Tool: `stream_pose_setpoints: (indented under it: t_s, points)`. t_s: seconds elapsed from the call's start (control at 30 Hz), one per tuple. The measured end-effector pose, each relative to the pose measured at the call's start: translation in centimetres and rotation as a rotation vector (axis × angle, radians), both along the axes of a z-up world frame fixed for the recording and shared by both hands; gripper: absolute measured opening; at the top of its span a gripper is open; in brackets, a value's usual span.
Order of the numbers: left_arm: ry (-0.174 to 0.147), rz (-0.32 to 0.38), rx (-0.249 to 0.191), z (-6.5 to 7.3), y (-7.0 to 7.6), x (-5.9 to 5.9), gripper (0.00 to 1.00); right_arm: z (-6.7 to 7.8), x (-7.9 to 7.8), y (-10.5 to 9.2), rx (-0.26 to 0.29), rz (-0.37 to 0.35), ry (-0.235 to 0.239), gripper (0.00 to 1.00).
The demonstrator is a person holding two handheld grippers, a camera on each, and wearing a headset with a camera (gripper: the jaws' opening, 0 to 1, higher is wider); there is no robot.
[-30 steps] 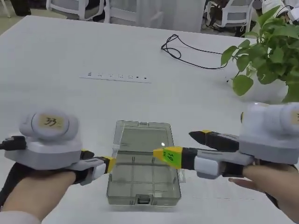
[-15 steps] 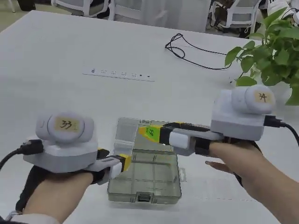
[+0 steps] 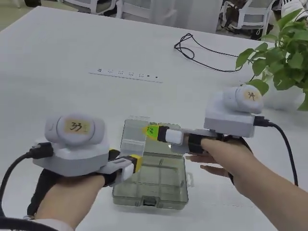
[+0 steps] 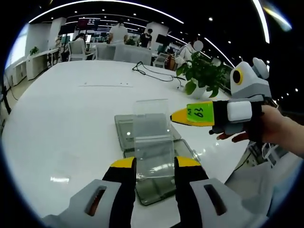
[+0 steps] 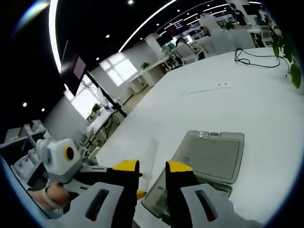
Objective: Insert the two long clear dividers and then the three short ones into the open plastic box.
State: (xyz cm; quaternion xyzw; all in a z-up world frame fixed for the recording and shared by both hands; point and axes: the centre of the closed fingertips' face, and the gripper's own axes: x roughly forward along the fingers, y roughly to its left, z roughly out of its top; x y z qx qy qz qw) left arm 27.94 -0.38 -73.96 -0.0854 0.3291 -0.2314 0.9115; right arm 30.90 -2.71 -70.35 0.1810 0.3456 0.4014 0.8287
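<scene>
Above the open box (image 3: 163,188) on the counter (image 3: 67,62), my left gripper (image 4: 152,164) holds a clear divider (image 4: 152,135). Its fingers are clamped on the sheet's two side edges near one end. The rest of the sheet reaches forward over the box. My right gripper (image 5: 152,166) meets the sheet at its far corner. Those fingers are narrow, with the sheet's edge running into their gap, and I cannot tell whether they pinch it.

To seat it well, I judge I should turn the sheet square to the box walls and line both ends up with their slots. Then I lower it level, steadying the free end with my right fingers. A hard squeeze could bow so thin a piece, so a light grip suits it.

The divider is a colourless, glassy rectangle, and the box shows straight through it. The box is smoky grey-green and see-through, with its lid (image 5: 209,154) laid back flat. Faint lines inside may be dividers already seated.
</scene>
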Motion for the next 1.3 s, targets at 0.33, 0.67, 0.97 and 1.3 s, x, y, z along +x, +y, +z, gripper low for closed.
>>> stream_pose_setpoints:
  t_s: [0.33,0.67,0.97,1.3]
  points:
    - [0.003,0.015,-0.014,-0.1,0.0,-0.1,0.30,-0.6,-0.3,0.4,0.008,0.007,0.053,0.10]
    - [-0.004,0.033,-0.050,0.3,-0.2,-0.1,0.30,-0.7,-0.6,0.9,0.010,0.037,0.057,0.04]
    - [0.011,0.061,-0.119,0.5,-0.7,-0.3,0.30,0.0,-0.9,0.7,0.015,0.042,0.061,0.02]
    - [0.015,0.040,-0.171,0.5,-1.9,-0.9,0.30,-0.1,-1.1,-0.3,-0.020,0.037,0.070,0.01]
